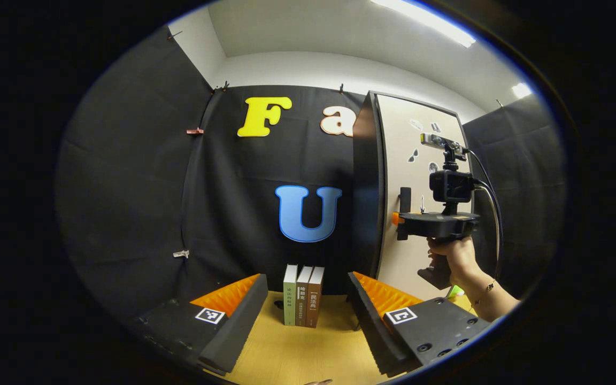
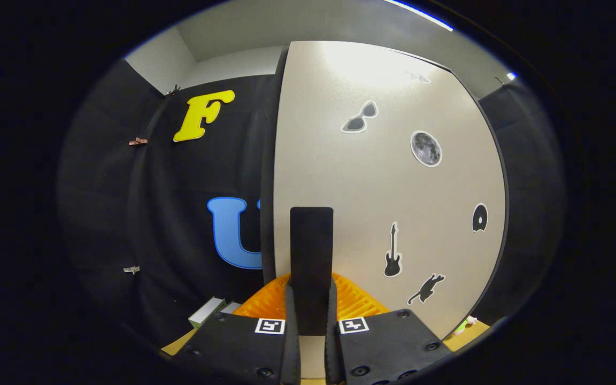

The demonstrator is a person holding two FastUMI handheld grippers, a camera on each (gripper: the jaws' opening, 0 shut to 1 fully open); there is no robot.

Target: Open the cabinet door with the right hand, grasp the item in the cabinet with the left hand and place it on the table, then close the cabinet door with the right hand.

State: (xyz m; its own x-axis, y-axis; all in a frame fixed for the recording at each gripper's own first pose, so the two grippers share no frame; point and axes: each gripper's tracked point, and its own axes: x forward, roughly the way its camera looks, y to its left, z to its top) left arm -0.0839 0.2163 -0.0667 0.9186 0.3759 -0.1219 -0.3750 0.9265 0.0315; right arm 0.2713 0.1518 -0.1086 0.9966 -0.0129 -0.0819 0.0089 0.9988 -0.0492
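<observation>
Right claw (image 2: 310, 321) is clamped on the door handle (image 2: 311, 256), so yanking sideways could slip it off, while the left claw (image 1: 302, 326) sits wide open.

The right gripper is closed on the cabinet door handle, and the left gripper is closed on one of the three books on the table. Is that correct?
Partly. The right gripper is shut on the door handle, but the left gripper is open, well short of the books, as the left gripper view shows.
</observation>
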